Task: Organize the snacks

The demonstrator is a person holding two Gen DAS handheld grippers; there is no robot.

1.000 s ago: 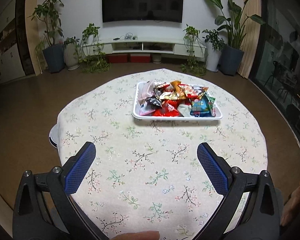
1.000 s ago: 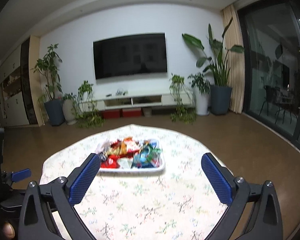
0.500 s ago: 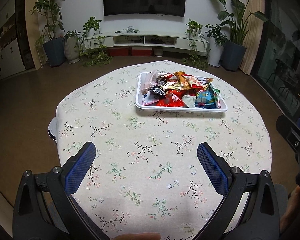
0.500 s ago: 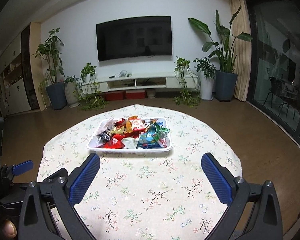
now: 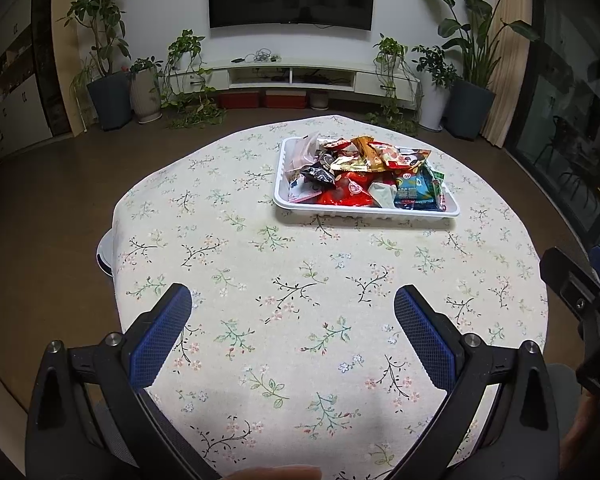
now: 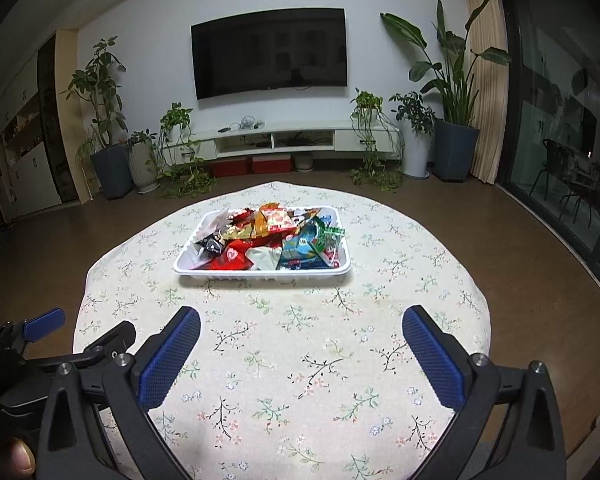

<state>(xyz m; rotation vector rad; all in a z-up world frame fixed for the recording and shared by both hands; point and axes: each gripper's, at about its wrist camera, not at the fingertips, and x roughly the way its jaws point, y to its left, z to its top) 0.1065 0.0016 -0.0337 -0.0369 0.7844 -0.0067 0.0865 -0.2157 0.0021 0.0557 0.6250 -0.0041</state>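
Above the table (image 5: 300, 280) | left claw (image 5: 292, 312) wide apart, empty | right claw (image 6: 300, 334) wide apart, empty

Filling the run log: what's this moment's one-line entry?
left gripper open | right gripper open | snacks heaped in white tray | none grasped

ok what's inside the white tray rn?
The white tray holds a loose heap of snack packets: a red one, a blue-green one, a black one, and orange-gold ones. They overlap, so lower packets and the tray floor are hidden.
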